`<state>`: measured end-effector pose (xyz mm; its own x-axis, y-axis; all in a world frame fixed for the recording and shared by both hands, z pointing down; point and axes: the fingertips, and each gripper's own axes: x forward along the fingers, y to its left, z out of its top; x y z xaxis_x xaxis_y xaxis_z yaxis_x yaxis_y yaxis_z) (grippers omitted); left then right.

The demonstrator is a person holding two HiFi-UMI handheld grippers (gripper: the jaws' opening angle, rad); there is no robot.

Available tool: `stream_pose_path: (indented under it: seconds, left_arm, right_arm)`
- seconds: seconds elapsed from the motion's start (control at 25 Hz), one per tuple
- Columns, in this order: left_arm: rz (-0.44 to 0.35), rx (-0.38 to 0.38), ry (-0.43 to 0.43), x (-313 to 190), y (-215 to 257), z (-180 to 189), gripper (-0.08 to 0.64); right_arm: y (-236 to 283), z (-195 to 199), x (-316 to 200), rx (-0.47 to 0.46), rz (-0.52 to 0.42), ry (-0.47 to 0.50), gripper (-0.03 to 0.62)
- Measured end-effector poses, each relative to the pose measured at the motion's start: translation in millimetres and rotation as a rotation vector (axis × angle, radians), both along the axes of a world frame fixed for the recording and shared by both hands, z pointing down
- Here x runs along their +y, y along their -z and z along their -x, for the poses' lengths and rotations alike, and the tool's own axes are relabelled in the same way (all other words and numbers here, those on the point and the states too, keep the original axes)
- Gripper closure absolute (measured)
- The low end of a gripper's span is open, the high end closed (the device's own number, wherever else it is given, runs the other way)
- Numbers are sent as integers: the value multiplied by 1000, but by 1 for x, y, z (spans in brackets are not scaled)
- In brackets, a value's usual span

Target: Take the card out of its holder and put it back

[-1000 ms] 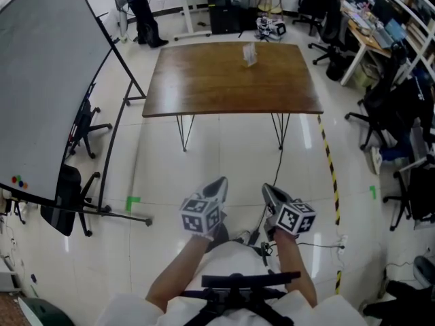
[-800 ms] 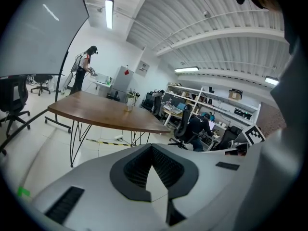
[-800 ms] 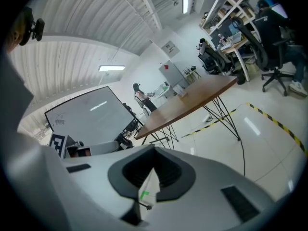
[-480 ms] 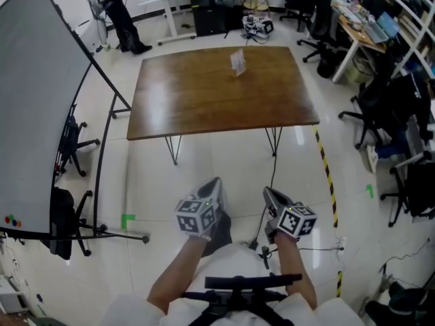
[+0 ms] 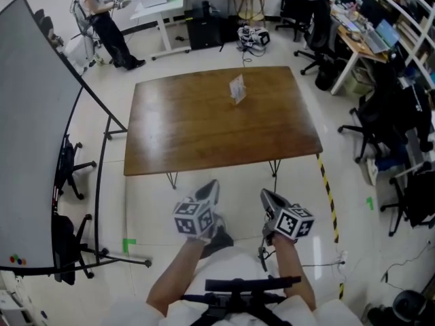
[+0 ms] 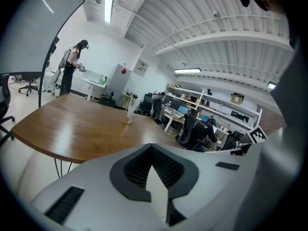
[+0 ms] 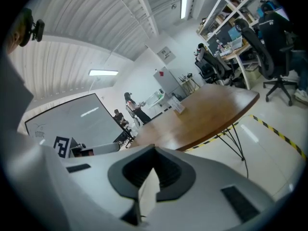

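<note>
A clear card holder with a card point(image 5: 236, 89) stands upright on the far half of a brown wooden table point(image 5: 204, 134). Both of my grippers hang over the floor, short of the table's near edge and well away from the holder. The left gripper point(image 5: 211, 186) is shut, with nothing between its jaws. The right gripper point(image 5: 266, 196) is shut and empty too. In the left gripper view the holder point(image 6: 129, 115) is small on the tabletop beyond the closed jaws point(image 6: 151, 146). The right gripper view shows the holder point(image 7: 178, 107) far off past its closed jaws point(image 7: 154, 148).
A large grey board on a stand point(image 5: 34, 148) runs along the left. Office chairs point(image 5: 391, 148) and desks crowd the right side. Yellow-black tape point(image 5: 327, 190) marks the floor by the table's right corner. A person point(image 5: 102, 19) stands at a white desk at the back left.
Both grippers have advanced toward the table, still shut. The table and card holder now sit nearer and lower in the head view.
</note>
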<state>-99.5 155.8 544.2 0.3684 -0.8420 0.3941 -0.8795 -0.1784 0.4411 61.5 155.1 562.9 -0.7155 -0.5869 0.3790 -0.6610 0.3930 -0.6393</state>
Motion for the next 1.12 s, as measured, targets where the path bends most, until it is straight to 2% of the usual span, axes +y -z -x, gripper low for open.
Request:
stream_pose_path:
  seconds: [0.36, 0.56, 0.76, 0.96, 1.12]
  left_arm:
    - [-14, 13, -54, -68, 7, 32, 557]
    - [-14, 9, -80, -101, 5, 35, 557]
    - [-15, -6, -104, -142, 4, 33, 557]
    - [-41, -23, -107, -198, 10, 38, 557]
    - [-18, -41, -158, -241, 5, 35, 557]
  right_arm:
    - [7, 39, -54, 6, -10, -8, 592]
    - [14, 38, -81, 4, -43, -40, 592]
    - [1, 33, -108, 9, -22, -40, 592]
    - [2, 41, -159, -3, -37, -16, 592]
    - [10, 45, -205, -18, -54, -20, 592]
